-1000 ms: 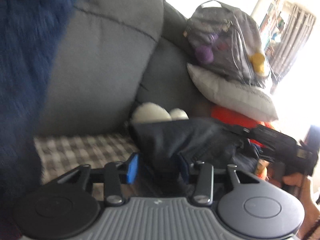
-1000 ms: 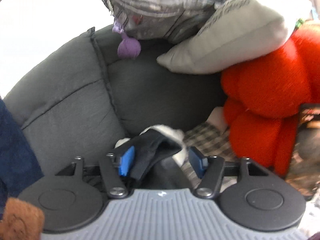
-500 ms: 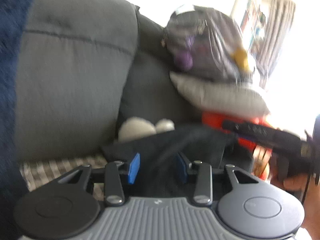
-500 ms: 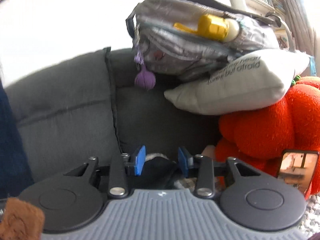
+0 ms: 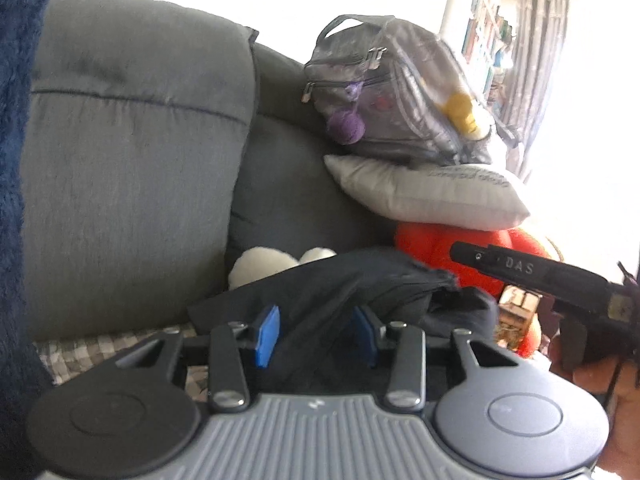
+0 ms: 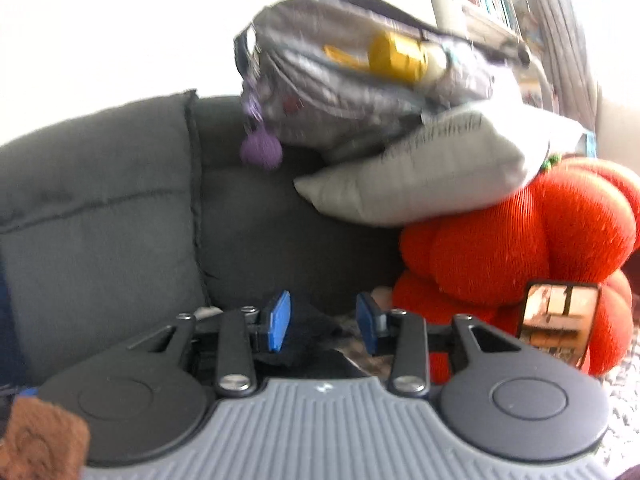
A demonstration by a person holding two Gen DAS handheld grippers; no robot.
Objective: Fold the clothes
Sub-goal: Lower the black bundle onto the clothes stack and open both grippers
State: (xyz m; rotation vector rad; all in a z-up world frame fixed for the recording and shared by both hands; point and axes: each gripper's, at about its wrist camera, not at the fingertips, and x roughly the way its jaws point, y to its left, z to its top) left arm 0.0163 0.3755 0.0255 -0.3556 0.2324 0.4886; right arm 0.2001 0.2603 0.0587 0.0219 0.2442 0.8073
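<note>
Garment (image 5: 360, 280), dark and bunched, spans the sofa seat (image 5: 100, 352) lengthwise between my left claw (image 5: 316, 334) and right claw (image 6: 322, 322), each clamped on one end, so I judge neither hand nearer for the coming fold.

I read "DAS" in pale letters on the black bar-shaped gripper body (image 5: 532, 274) at the left view's right edge; the grey rectangular pillow's (image 5: 432, 196) printed line is illegible.
</note>
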